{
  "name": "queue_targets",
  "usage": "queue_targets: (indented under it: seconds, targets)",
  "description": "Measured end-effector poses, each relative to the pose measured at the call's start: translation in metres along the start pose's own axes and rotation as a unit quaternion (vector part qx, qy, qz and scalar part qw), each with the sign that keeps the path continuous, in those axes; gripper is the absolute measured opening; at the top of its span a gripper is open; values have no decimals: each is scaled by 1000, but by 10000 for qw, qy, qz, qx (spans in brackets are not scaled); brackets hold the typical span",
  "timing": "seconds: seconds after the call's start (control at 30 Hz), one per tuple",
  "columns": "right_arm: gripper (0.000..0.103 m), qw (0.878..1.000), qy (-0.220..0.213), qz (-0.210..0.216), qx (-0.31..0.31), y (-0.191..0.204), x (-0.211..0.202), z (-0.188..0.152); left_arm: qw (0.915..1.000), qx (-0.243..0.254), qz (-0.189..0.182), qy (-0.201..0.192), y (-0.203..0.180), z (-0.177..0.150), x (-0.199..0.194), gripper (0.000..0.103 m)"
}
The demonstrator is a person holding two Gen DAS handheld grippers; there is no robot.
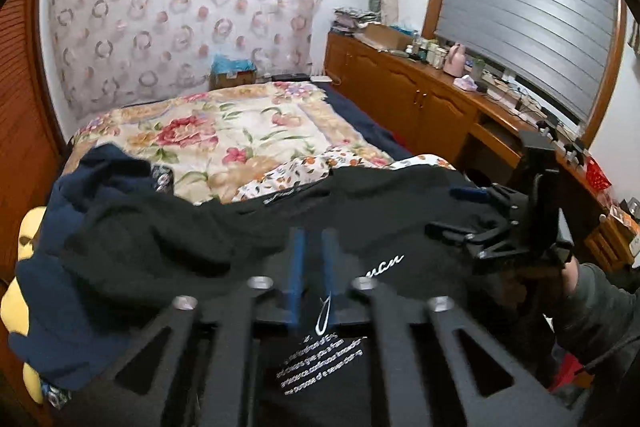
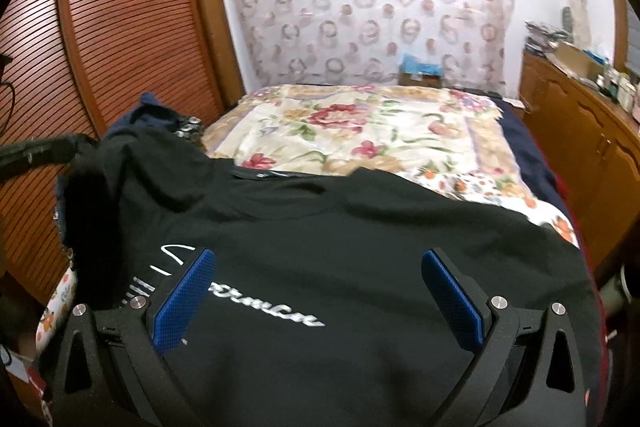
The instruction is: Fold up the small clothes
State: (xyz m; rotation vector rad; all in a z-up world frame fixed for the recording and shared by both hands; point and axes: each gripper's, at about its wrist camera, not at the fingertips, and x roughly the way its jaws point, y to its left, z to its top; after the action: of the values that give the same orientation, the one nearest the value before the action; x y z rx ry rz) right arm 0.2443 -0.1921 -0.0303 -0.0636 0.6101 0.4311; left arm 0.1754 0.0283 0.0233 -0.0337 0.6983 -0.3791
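Closest to us, our left tongs (image 1: 311,267) hang over the printed chest of the black tee (image 2: 340,227), their blue pads (image 1: 295,267) drawn narrow with a slim gap between them. We see only a sliver of the white print through that gap and no fold of cloth pinched there, so we judge them empty.

Our right tongs (image 2: 320,291) stand wide above the same tee, one pad on either side of the white script, neither pressing the fabric. In the left view they sit off to the tee's right edge.

The tee lies spread across the foot of the bed (image 2: 360,123), its long axis running away from us, collar at the far end, hem under our wrists. Its left sleeve side is bunched up against a navy garment (image 1: 80,299), and our left tongs are the nearer pair to that rumple. We think the coming move turns on reaching sideways to it, not forward.

Beyond lies the floral quilt.
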Motion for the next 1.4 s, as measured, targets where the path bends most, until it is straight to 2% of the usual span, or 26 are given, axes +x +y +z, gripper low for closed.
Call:
queue_targets:
  seconds: [0.03, 0.07, 0.1, 0.13, 0.17, 0.33, 0.5, 0.57, 0.77, 0.87, 0.9, 1.0, 1.03, 1.07, 1.1, 1.17, 1.2, 1.27, 1.33, 1.4]
  targets:
    - [103, 10000, 28, -18, -4, 3, 0, -1, 10000, -39, 36, -31, 3, -2, -3, 43]
    - [103, 10000, 47, -36, -27, 7, 0, -4, 9999, -78, 109, -50, 9, -4, -7, 53]
    - [103, 10000, 59, -36, -43, 11, 0, -3, 9998, -109, 180, -53, 14, -6, -9, 59]
    - [103, 10000, 67, -25, -58, 17, 1, -5, 9996, -143, 238, -63, 17, -8, -12, 74]
    - [102, 10000, 76, 8, -59, 19, 0, -4, 9992, -181, 341, -88, 21, -13, -17, 82]
    - [98, 9990, 145, 351, -247, 50, 8, -1, 9960, -280, 848, -59, 42, -26, -24, 82]
    - [88, 9914, 222, 1124, -636, 105, 30, 5, 9918, -589, 1126, -148, 67, -41, -37, 82]
    - [85, 9847, 292, 1505, -823, 136, 44, 7, 9902, -676, 1209, -178, 74, -45, -40, 82]
    - [84, 9639, 361, 2298, -1299, 219, 62, 9, 9876, -762, 1351, -233, 92, -50, -48, 82]
    - [76, 9532, 320, 2629, -1457, 255, 68, 12, 9868, -816, 1375, -257, 97, -54, -50, 82]
    - [73, 9524, 327, 2635, -1500, 259, 73, 15, 9868, -829, 1369, -256, 98, -55, -50, 82]
    - [51, 9517, 333, 2625, -1559, 271, 92, 22, 9869, -853, 1348, -247, 100, -55, -47, 82]
    - [35, 9497, 375, 2711, -1524, 276, 97, 23, 9872, -848, 1330, -248, 100, -55, -45, 82]
    - [11, 9481, 407, 2773, -1502, 273, 102, 28, 9873, -836, 1328, -246, 99, -55, -43, 82]
    - [6, 9465, 403, 2843, -1475, 268, 105, 33, 9873, -825, 1337, -246, 99, -54, -43, 82]
    - [5, 9500, 242, 2847, -1255, 261, 105, 43, 9874, -794, 1341, -261, 98, -54, -43, 82]
    - [5, 9546, 217, 2763, -1090, 241, 110, 55, 9875, -778, 1343, -273, 98, -53, -42, 82]
    - [5, 9694, 215, 2332, -738, 224, 118, 65, 9879, -763, 1319, -284, 98, -52, -40, 82]
    - [6, 9793, 266, 1878, -705, 224, 124, 67, 9882, -753, 1302, -297, 97, -51, -38, 82]
    - [28, 9818, 494, 1668, -757, 243, 131, 56, 9884, -738, 1292, -314, 96, -49, -36, 82]
